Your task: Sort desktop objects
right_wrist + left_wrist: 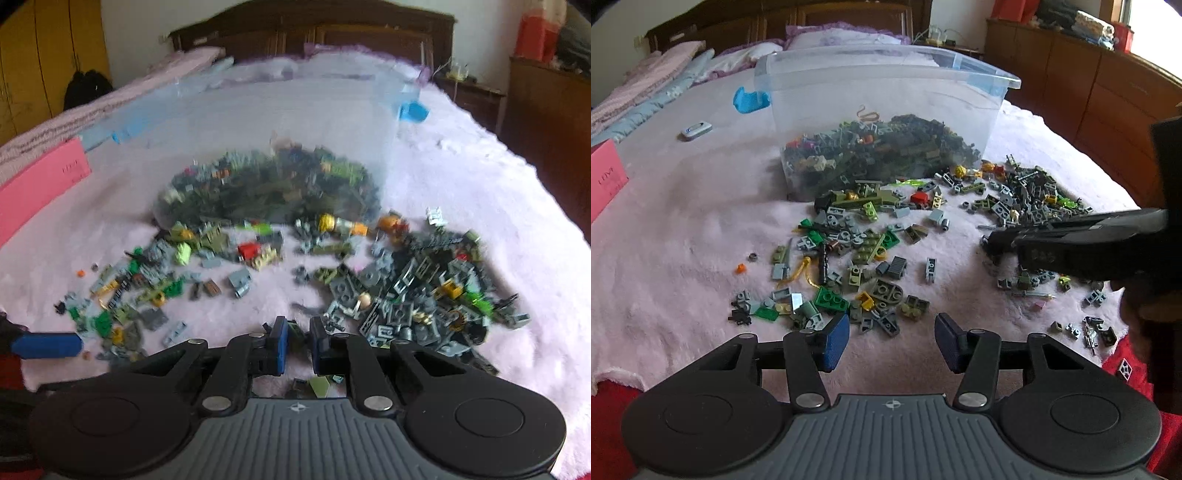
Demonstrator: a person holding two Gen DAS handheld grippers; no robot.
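Right gripper (298,345): jaws nearly closed, pinching a small olive-green brick (295,330); the view is blurred, so the grip is a judgement. Left gripper (892,341): released, nothing between its pads, poised just short of the loose bricks (849,266) on the pink blanket (683,221). Step in hand: picking one piece. Next move likely calls for a lift over the clear bin (886,110) rim. Bare blanket lies left of the spread; the bin wall stands close behind it.
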